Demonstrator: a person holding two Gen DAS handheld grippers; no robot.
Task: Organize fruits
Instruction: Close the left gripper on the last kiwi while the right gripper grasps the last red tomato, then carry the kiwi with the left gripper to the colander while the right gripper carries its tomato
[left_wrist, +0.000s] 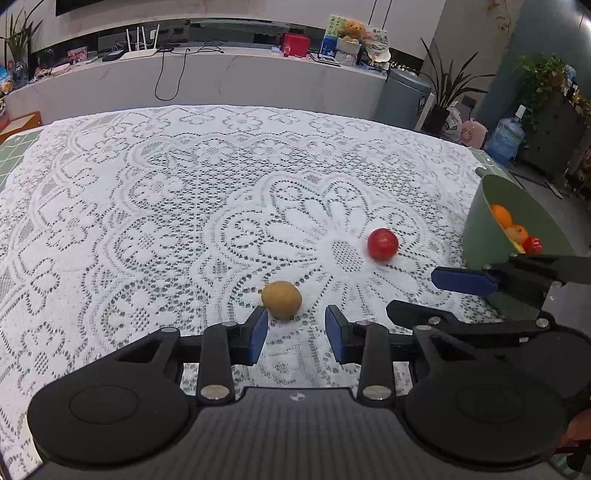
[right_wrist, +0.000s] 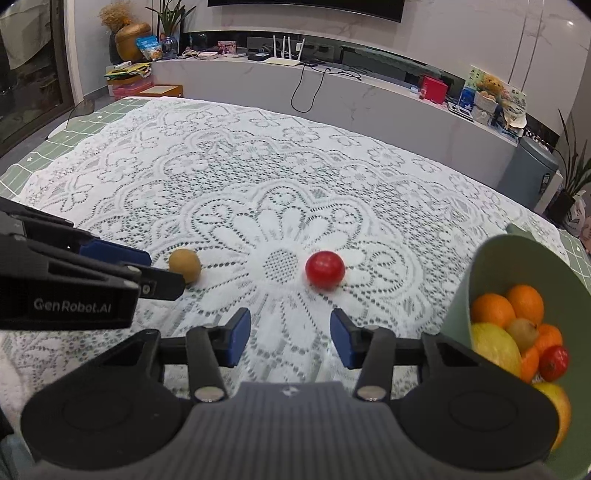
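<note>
Left gripper (left_wrist: 296, 334) lines up on the kiwi (left_wrist: 281, 299), jaws apart and empty.
Right gripper (right_wrist: 290, 338), also apart, faces the red fruit (right_wrist: 325, 269) at frame centre; green bowl (right_wrist: 480, 266) lower right is nearly full. Next: ease forward, straddle, close gently.

Left gripper (left_wrist: 296, 338) jaws apart, empty, brown fruit (left_wrist: 281, 299) just ahead on lace cloth (left_wrist: 147, 206), red fruit (left_wrist: 382, 244) beyond, green bowl (left_wrist: 491, 206) w/ oranges far right.
</note>
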